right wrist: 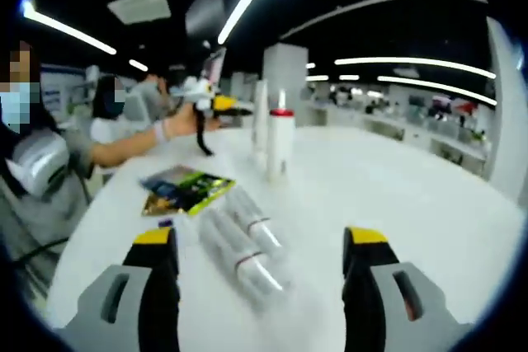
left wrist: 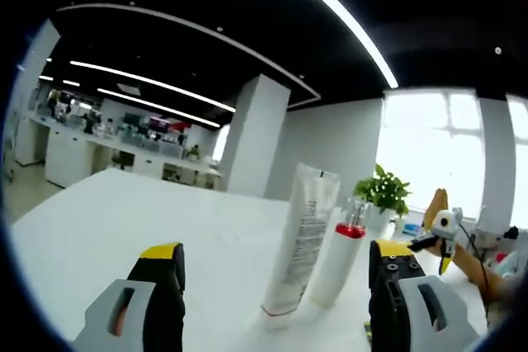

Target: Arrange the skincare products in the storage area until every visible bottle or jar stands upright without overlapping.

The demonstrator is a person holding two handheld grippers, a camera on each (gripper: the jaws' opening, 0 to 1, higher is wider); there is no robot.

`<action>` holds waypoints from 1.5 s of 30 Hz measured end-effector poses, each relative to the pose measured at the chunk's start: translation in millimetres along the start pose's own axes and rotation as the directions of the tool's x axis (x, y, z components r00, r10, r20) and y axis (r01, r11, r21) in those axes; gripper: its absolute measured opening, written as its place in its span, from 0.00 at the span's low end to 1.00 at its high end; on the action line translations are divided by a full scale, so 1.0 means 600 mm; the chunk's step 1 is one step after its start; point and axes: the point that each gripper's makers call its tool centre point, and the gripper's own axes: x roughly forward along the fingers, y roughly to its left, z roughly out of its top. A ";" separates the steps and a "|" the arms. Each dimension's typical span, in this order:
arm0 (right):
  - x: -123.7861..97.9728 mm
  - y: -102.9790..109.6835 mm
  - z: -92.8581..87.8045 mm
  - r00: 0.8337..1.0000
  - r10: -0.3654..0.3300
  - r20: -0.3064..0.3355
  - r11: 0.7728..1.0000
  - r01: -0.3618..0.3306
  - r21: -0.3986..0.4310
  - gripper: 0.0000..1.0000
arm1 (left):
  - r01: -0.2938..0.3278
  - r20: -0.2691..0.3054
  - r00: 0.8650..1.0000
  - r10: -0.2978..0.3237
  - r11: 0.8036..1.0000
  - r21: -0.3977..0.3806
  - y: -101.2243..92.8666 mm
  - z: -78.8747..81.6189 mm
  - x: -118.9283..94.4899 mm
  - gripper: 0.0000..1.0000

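Note:
A white tube (left wrist: 302,232) stands upright on the white table (left wrist: 115,220), cap down. Beside it stands a white bottle (left wrist: 341,263) with a red collar. My left gripper (left wrist: 275,251) is open, low over the table, with the tube just ahead between its jaws. In the right gripper view the same bottle (right wrist: 280,139) and tube (right wrist: 261,114) stand farther off. Two clear bottles (right wrist: 245,246) with red bands lie flat side by side, blurred. My right gripper (right wrist: 260,238) hangs open over them, holding nothing.
A green and yellow sachet pack (right wrist: 186,190) lies flat to the left of the lying bottles. A person's hand holds a white and yellow tool (right wrist: 206,96) beyond the upright pair; the tool (left wrist: 444,228) also shows at right. A potted plant (left wrist: 384,193) stands behind.

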 end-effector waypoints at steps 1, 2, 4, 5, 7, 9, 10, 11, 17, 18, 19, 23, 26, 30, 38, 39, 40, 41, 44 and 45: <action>0.001 -0.002 -0.004 1.000 -0.002 0.000 1.000 0.002 0.009 0.72 | 0.002 -0.003 1.000 -0.002 1.000 0.001 0.000 -0.002 0.001 0.95; 0.001 -0.002 -0.007 1.000 0.008 0.001 1.000 -0.008 0.026 0.69 | 0.006 -0.005 1.000 -0.006 1.000 -0.001 -0.001 -0.003 0.002 0.94; 0.004 0.005 -0.011 0.999 0.035 0.003 0.999 -0.035 0.041 0.66 | 0.015 -0.001 1.000 -0.015 1.000 -0.014 -0.002 -0.004 0.005 0.94; 0.006 0.008 -0.015 0.999 0.043 -0.002 0.998 -0.043 0.041 0.67 | 0.018 -0.002 1.000 -0.018 1.000 -0.019 -0.002 -0.005 0.006 0.94; 0.009 0.015 -0.031 0.997 0.060 -0.044 0.998 -0.059 0.028 0.67 | 0.018 -0.004 1.000 -0.018 1.000 -0.018 -0.003 -0.007 0.007 0.94; 0.011 0.015 -0.050 0.994 0.068 -0.088 0.998 -0.067 0.022 0.62 | 0.015 -0.007 1.000 -0.016 1.000 -0.012 -0.002 -0.008 0.008 0.94; 0.012 0.013 -0.058 0.992 0.073 -0.107 0.997 -0.070 0.029 0.60 | 0.015 -0.007 1.000 -0.015 1.000 -0.011 -0.001 -0.007 0.009 0.94; 0.014 0.013 -0.064 0.990 0.073 -0.120 0.997 -0.069 0.037 0.59 | 0.016 -0.006 1.000 -0.016 1.000 -0.011 -0.001 -0.007 0.010 0.94; 0.023 -0.008 -0.081 0.992 0.046 -0.116 0.995 -0.036 0.088 0.38 | 0.015 -0.014 1.000 -0.016 1.000 -0.004 0.000 -0.009 0.012 0.94; 0.023 -0.009 -0.078 0.992 0.055 -0.110 0.996 -0.047 0.078 0.34 | 0.014 -0.016 1.000 -0.014 1.000 -0.002 0.000 -0.011 0.012 0.94; 0.018 -0.006 -0.080 0.992 0.052 -0.115 0.996 -0.043 0.082 0.29 | 0.013 -0.017 1.000 -0.013 1.000 -0.001 0.000 -0.011 0.012 0.94; 0.009 0.001 -0.076 0.989 0.051 -0.135 0.997 -0.043 0.062 0.23 | 0.011 -0.020 1.000 -0.011 1.000 -0.002 0.001 -0.012 0.012 0.94; 0.002 0.015 -0.071 0.985 0.070 -0.159 0.998 -0.069 0.010 0.22 | 0.010 -0.025 1.000 -0.010 1.000 0.002 0.000 -0.015 0.011 0.94; -0.011 0.023 -0.031 0.994 0.073 -0.082 0.997 -0.072 0.016 0.20 | 0.010 -0.025 1.000 -0.010 1.000 0.007 -0.001 -0.014 0.010 0.94; -0.024 0.068 0.058 0.989 0.136 0.065 0.988 -0.140 0.069 0.18 | -0.001 -0.026 1.000 0.003 0.999 0.047 -0.007 -0.011 0.009 0.94; -0.020 0.074 0.064 0.988 0.140 0.067 0.987 -0.144 0.070 0.18 | -0.010 -0.026 1.000 0.011 0.998 0.068 -0.007 -0.010 0.008 0.94; -0.018 0.079 0.070 0.987 0.144 0.071 0.986 -0.149 0.072 0.18 | -0.017 -0.026 0.999 0.019 0.996 0.092 -0.008 -0.009 0.008 0.94; -0.016 0.082 0.077 0.985 0.154 0.077 0.985 -0.159 0.071 0.18 | -0.022 -0.023 0.999 0.024 0.994 0.107 -0.009 -0.008 0.007 0.94; -0.009 0.093 0.094 0.983 0.168 0.079 0.982 -0.174 0.072 0.18 | -0.047 0.011 0.999 0.046 0.981 0.186 -0.014 0.006 0.004 0.93; -0.005 0.096 0.099 0.983 0.168 0.080 0.983 -0.173 0.065 0.18 | -0.052 0.039 0.998 0.045 0.975 0.215 -0.018 0.016 0.002 0.93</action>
